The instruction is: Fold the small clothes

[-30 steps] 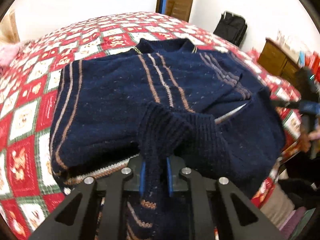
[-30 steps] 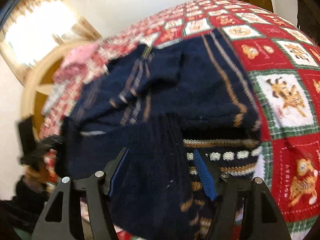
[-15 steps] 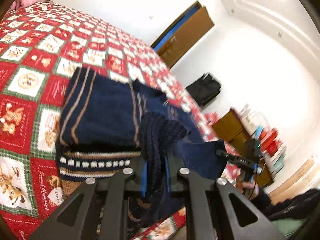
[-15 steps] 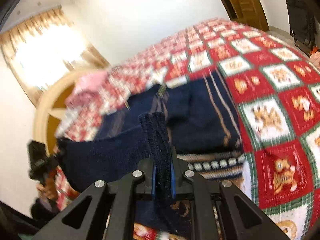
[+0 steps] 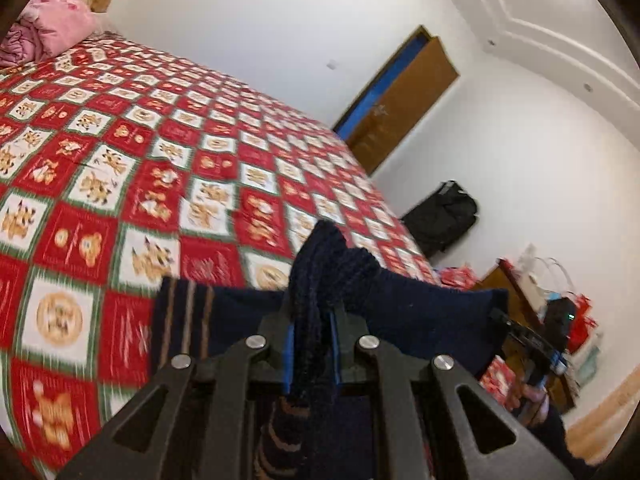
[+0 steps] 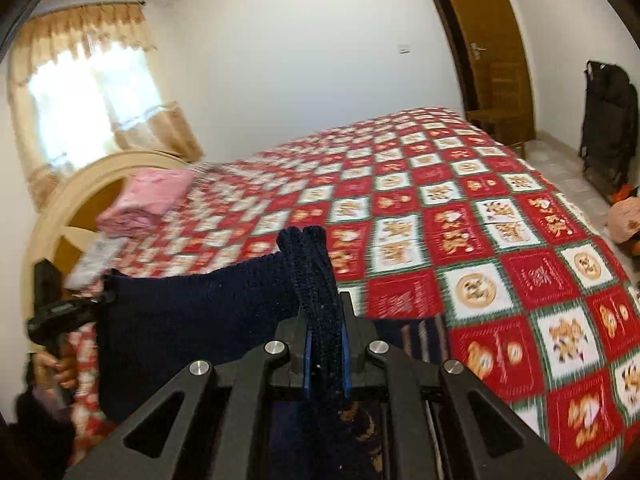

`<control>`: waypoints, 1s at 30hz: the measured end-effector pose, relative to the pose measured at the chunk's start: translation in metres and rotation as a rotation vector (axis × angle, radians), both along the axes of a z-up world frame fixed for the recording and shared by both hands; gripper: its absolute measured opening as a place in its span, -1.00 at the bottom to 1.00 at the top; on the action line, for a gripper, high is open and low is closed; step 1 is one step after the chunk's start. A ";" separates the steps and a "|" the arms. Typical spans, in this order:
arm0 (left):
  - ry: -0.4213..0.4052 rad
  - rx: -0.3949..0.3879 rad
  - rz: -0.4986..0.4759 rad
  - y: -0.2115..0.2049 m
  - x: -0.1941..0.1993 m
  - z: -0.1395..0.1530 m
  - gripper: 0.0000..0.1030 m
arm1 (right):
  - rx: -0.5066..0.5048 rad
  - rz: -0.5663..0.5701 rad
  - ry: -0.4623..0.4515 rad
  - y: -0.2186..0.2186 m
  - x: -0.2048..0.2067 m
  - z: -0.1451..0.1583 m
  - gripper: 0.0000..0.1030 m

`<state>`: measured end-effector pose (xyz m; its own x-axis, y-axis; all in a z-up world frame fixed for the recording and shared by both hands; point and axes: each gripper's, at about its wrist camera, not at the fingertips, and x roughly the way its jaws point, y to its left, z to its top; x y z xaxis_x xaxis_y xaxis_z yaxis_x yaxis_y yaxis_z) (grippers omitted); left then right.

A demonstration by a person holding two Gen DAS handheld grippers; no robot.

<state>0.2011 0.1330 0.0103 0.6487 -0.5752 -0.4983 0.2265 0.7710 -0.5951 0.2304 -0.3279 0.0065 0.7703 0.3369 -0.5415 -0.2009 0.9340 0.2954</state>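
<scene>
A: Start at the left. What does the left gripper (image 5: 312, 344) have?

B: Its blue pads are clamped on a bunched fold of the navy sweater (image 5: 420, 312). The knit pokes up above the fingertips as a ribbed hump, and below the pads a strip with tan and brown stripes hangs toward the camera.

A: How does the sweater look overall?

B: Dark navy, chunky ribbed knit, thin tan stripes running down one panel at its left edge. It stretches as a taut band between the two grippers, held above the red, white and green checked bedspread (image 5: 120, 160).

A: And on the right?

B: The right gripper (image 6: 324, 344) has just been closing, and its blue pads now pinch a thick ribbed fold of the same sweater (image 6: 180, 312) that stands up between them. From there the cloth runs left to the other gripper, seen small at the frame's edge with a hand (image 6: 56, 368) under it.

A: Anything else on the bed?

B: A pink pillow (image 5: 56, 20) at the head end, by the curved wooden headboard (image 6: 60, 200).

A: What can't you make out?

B: Most of the sweater. Its lower part drops behind the gripper bodies and out of frame, so I cannot tell whether any of it touches the bedspread. In the left view the right gripper is a dark blur past the sweater's far corner. The bedspread near the bottom edges is smeared, and a striped patch just right of the right gripper's pads is too dim to read clearly.
</scene>
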 end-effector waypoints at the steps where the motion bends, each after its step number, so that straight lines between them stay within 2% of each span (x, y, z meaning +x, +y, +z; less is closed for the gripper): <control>1: 0.012 0.014 0.015 -0.002 0.010 -0.007 -0.72 | -0.015 -0.010 0.006 0.003 0.010 -0.010 -0.79; 4: 0.073 0.072 0.067 -0.011 0.039 -0.035 -0.72 | -0.105 -0.046 0.041 0.018 0.040 -0.049 -0.79; 8: 0.216 0.161 0.104 -0.019 0.070 -0.081 -0.71 | -0.206 -0.061 0.098 0.029 0.059 -0.091 -0.79; 9: 0.251 0.166 0.105 -0.018 0.074 -0.091 -0.59 | -0.220 -0.062 0.121 0.030 0.063 -0.099 -0.78; 10: 0.286 0.173 0.109 -0.016 0.076 -0.097 -0.57 | -0.226 -0.056 0.157 0.031 0.068 -0.106 -0.77; 11: 0.300 0.145 0.116 -0.009 0.076 -0.099 -0.54 | -0.227 -0.054 0.173 0.030 0.071 -0.107 -0.75; 13: 0.330 0.108 0.136 0.003 0.077 -0.098 -0.28 | -0.223 -0.051 0.173 0.028 0.073 -0.105 -0.72; 14: 0.348 0.106 0.162 0.011 0.076 -0.095 -0.07 | -0.207 -0.044 0.183 0.025 0.074 -0.107 -0.72; 17: 0.327 0.117 0.260 0.039 0.062 -0.075 -0.01 | -0.113 -0.046 0.189 0.012 0.068 -0.098 -0.72; 18: 0.301 0.136 0.290 0.047 0.051 -0.064 -0.01 | -0.063 -0.069 0.161 0.005 0.062 -0.089 -0.72; 20: 0.264 0.173 0.292 0.048 0.035 -0.052 -0.01 | 0.048 -0.131 0.050 -0.017 0.036 -0.061 -0.72; 21: 0.244 0.208 0.283 0.045 0.025 -0.045 -0.01 | 0.072 -0.158 0.007 -0.025 0.021 -0.048 -0.72; 23: 0.202 0.269 0.257 0.031 0.010 -0.039 -0.01 | 0.060 -0.209 -0.025 -0.035 -0.003 -0.031 -0.72; 25: 0.176 0.310 0.205 0.016 -0.008 -0.036 0.04 | 0.016 -0.224 -0.016 -0.036 -0.031 -0.022 -0.72; 27: 0.153 0.334 0.176 0.001 -0.030 -0.038 0.18 | -0.002 -0.178 0.011 -0.031 -0.058 -0.024 -0.72; 30: 0.130 0.330 0.139 -0.019 -0.047 -0.047 0.18 | -0.053 -0.105 0.058 -0.008 -0.099 -0.042 -0.72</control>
